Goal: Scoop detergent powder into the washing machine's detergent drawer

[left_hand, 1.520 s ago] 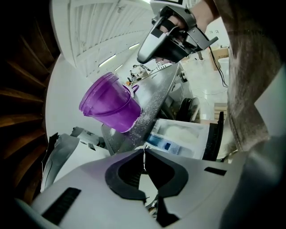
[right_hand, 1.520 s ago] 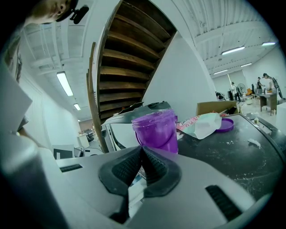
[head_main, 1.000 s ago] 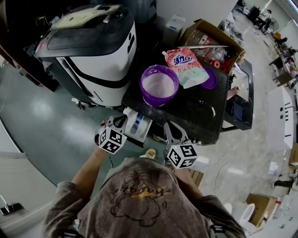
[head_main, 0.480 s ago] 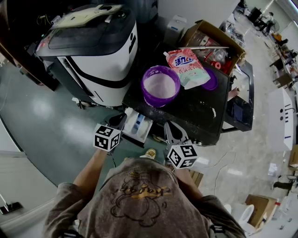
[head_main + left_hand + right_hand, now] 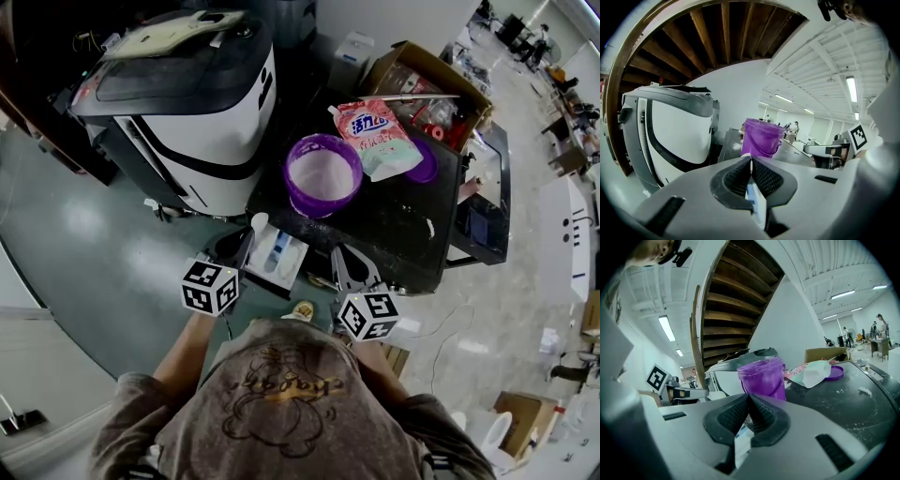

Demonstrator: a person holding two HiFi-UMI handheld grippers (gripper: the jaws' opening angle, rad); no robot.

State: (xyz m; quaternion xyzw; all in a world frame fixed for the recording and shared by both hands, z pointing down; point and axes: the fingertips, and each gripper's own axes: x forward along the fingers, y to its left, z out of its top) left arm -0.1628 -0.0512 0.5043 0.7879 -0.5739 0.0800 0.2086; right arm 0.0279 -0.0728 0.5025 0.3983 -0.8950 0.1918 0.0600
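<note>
A purple bucket (image 5: 323, 173) of white powder stands on a black top (image 5: 394, 225), with a pink detergent bag (image 5: 375, 136) behind it. The white detergent drawer (image 5: 278, 253), with a blue insert, sticks out from under the top's near edge. My left gripper (image 5: 246, 236) hangs at the drawer's left side and my right gripper (image 5: 336, 251) at its right. In the left gripper view the left gripper (image 5: 751, 161) is shut, a thin white sliver at the tip, with the bucket (image 5: 761, 138) ahead. The right gripper (image 5: 749, 397) is shut too, with the bucket (image 5: 761, 378) beyond it.
A white and black machine (image 5: 178, 103) stands left of the black top. A purple lid (image 5: 424, 161) lies beside the bag, and an open cardboard box (image 5: 427, 89) sits behind. Powder is spilled on the top. Green floor lies to the left.
My left gripper has drawn back to the left and toward the person, turning its marker cube. The right gripper, drawer and bucket have stayed put.
</note>
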